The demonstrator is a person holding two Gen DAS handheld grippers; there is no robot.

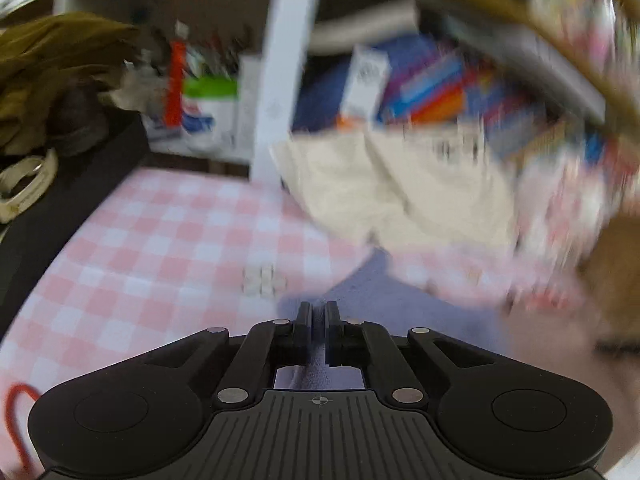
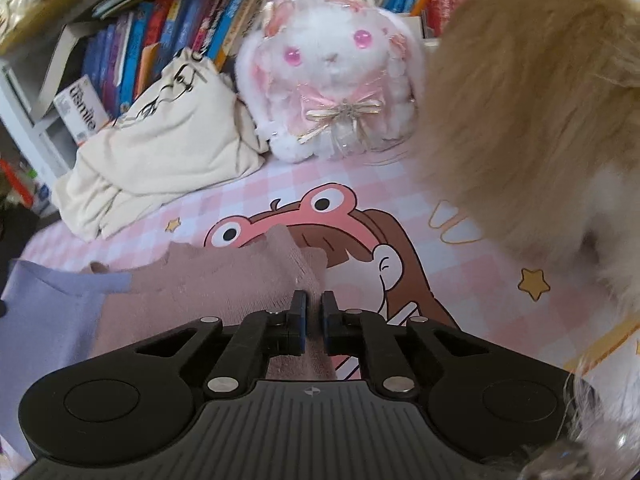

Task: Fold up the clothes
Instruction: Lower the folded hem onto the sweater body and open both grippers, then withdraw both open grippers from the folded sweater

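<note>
The left tool (image 1: 319,308) has its jaws drawn together on a fold of lavender cloth (image 1: 384,304), which runs up between the two pads and spreads out on the pink-and-white checked tabletop (image 1: 140,248) just beyond them. This view is blurred, so the far things are only roughly legible: a cream tote bag (image 1: 384,188) slumped against a white shelf post (image 1: 284,60), with books (image 1: 432,92) behind it and an olive-green garment (image 1: 52,64) heaped at the far left.

The right tool (image 2: 314,304) is likewise closed — its jaws pinch a raised ridge of dusty-pink knit garment (image 2: 224,292), which is pulled up into a peak between the fingertips. To the left of the pink piece, touching or slightly overlapping it, lies the lavender cloth (image 2: 44,320), flat on the tabletop (image 2: 460,280). Here the tabletop cover shows a cartoon of a girl in a frog hat (image 2: 320,224), partly hidden by the pink garment.

Farther off, the cream tote bag (image 2: 160,140) lies crumpled at the left, and just beside it on the right sits a white-and-pink plush rabbit (image 2: 332,76) with a ribbon bow. A row of books (image 2: 172,28) stands behind both. A tan, furry mass (image 2: 532,112) fills the right side of the view; I cannot tell what it is.
</note>
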